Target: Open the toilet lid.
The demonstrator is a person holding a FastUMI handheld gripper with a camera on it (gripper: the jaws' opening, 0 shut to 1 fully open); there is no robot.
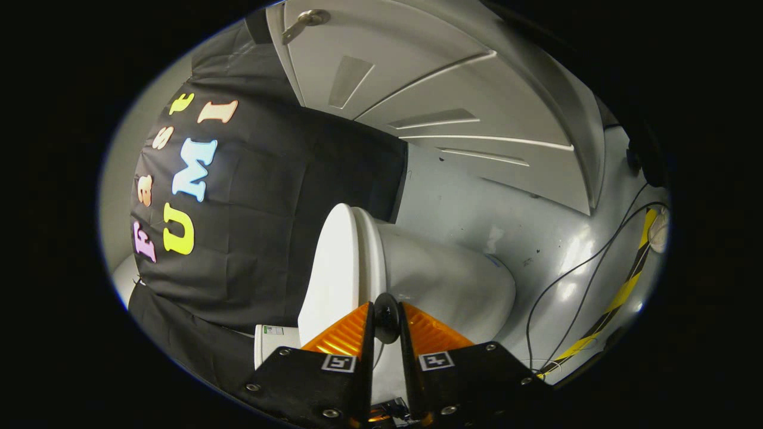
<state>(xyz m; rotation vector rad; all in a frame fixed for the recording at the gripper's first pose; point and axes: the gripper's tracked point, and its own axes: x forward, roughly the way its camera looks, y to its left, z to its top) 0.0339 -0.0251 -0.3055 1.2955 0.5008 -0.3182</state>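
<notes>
Gripper view: one toilet [453,280], one toilet lid [334,268], one door [453,101] with one handle [305,19], and two dark cables [590,268] on the grey floor [536,226]. The picture is rolled sideways, so the lid's flat face turns toward the black cloth and its long axis runs away from the jaws. The gripper [386,319] has its jaws nearly together around the lid's rim beside a small black knob [386,316]; whether both press on it, I cannot tell.

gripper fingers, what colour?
Orange fingers, closed on a black knob, gripper view.
</notes>
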